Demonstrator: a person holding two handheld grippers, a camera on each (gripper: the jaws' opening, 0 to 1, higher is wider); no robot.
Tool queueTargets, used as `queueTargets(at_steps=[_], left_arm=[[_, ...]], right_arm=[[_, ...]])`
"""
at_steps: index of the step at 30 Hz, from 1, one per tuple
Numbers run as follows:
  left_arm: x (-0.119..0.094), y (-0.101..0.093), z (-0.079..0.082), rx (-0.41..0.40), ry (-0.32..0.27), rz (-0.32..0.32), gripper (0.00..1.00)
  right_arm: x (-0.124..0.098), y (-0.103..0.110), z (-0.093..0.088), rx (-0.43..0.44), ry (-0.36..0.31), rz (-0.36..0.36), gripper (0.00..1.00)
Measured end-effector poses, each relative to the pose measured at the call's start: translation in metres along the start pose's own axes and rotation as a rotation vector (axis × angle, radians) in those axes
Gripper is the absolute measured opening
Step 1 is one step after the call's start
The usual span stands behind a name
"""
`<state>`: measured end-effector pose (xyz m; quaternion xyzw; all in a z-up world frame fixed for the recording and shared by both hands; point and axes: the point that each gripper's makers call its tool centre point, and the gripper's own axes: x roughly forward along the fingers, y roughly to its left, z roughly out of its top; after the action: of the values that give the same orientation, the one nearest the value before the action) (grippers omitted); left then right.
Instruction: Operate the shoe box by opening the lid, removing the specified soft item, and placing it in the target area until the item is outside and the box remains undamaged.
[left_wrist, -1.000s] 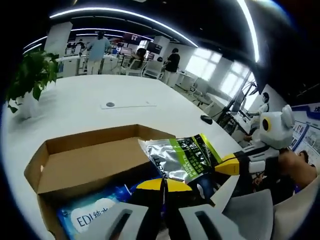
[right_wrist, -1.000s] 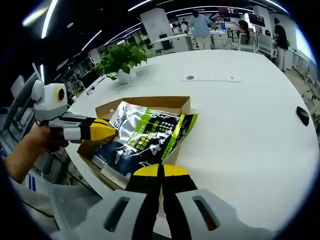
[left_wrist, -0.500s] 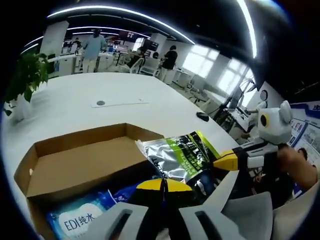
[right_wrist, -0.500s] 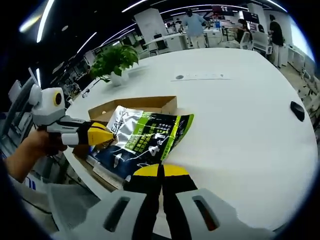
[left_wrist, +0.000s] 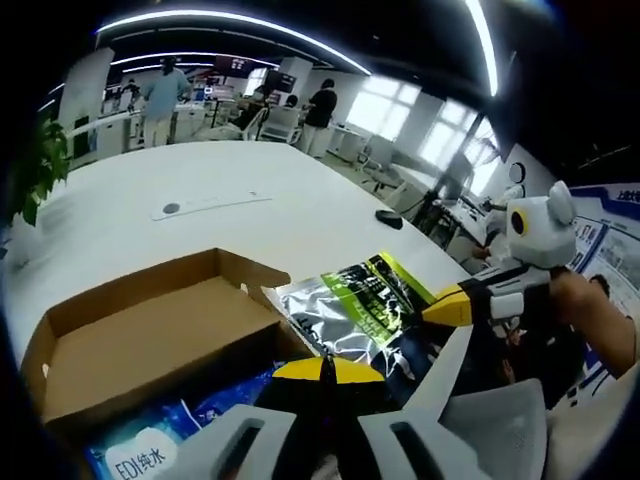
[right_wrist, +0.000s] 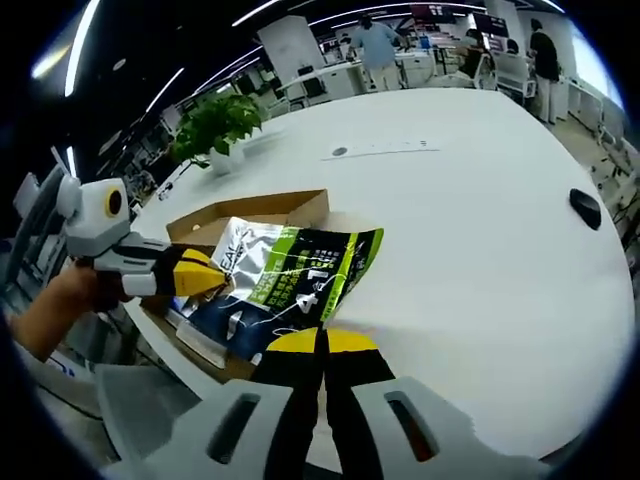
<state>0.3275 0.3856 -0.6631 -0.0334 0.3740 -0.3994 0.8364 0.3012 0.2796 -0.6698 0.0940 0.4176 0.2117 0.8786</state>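
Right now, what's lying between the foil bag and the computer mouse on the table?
Nothing: bare white table between the foil bag and mouse, in the right gripper view.

In the left gripper view, the left gripper (left_wrist: 325, 362) rises from the bottom with its yellow-tipped jaws pressed together, nothing visible between them; the right gripper (left_wrist: 432, 312) enters from the right, its yellow tip pointing left, held by a hand (left_wrist: 590, 325). In the right gripper view, the right gripper (right_wrist: 322, 338) likewise stands with its jaws closed tight against each other. There the left gripper (right_wrist: 222, 283) reaches in from the left, roughly level, its tip pointing right, gripped at the rear by the person's hand (right_wrist: 60, 300).
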Motion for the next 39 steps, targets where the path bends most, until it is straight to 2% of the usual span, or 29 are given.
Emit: queueTargets(at_steps=[10,18,29,39], left_arm=[[0.023,-0.012,0.001,0.027,0.05,-0.034,0.0],[0.04,-0.014,0.001,0.034,0.094,-0.037,0.0],[0.065,-0.011,0.004,0.089,0.175,-0.024,0.0],[0.086,-0.006,0.003,0.124,0.241,-0.003,0.0]], right_arm=[[-0.006,-0.023,0.001,0.014,0.008,-0.031,0.0],[-0.003,-0.038,0.004,0.009,0.02,-0.054,0.0],[0.009,-0.061,0.015,-0.003,0.034,-0.075,0.0],[0.025,-0.079,0.016,-0.002,0.054,-0.083,0.0]])
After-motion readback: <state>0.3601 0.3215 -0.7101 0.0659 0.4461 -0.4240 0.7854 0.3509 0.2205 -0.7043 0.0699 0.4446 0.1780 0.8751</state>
